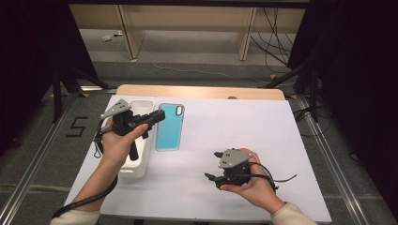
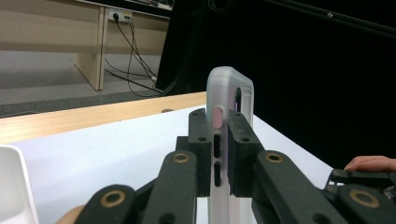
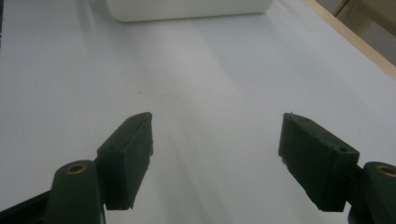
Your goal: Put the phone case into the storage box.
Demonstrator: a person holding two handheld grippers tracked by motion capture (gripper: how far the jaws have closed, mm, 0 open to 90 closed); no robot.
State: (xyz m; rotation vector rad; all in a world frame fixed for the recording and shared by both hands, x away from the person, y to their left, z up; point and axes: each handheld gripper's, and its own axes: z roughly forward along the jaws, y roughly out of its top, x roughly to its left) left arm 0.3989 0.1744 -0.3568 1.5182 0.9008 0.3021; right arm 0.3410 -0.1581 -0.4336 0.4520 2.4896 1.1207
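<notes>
High view is showing me a counter [image 1: 244, 140] covered with a white sheet, its pale wood edge peeking out at the far side. Around it I am seeing grey carpeted floor, metal rails on both sides, black curtains left and right, and wooden furniture legs with loose cables beyond.

I am holding the left gripper [image 1: 157, 117] above the counter's left part, over a white tray [image 1: 141, 164] that is lying along the left edge. Its fingers [image 2: 201, 140] are pinching a clear phone case [image 2: 231, 93], closed on its side edge; in the left gripper view the case is standing upright between them, with the button slots facing the camera. In the high view, a case with a blue face [image 1: 169, 127] is lying flat just right of the tray, under the left gripper's tip; I cannot tell whether it is the same one.

I am keeping the right gripper [image 1: 211, 164] low near the front of the counter, right of centre, well apart from the left. Its fingers [image 3: 128, 154] are standing wide open with nothing between them, only bare white sheet below.

Open room is lying across the whole right half of the counter and the far middle. The tray is crowding the left edge.
</notes>
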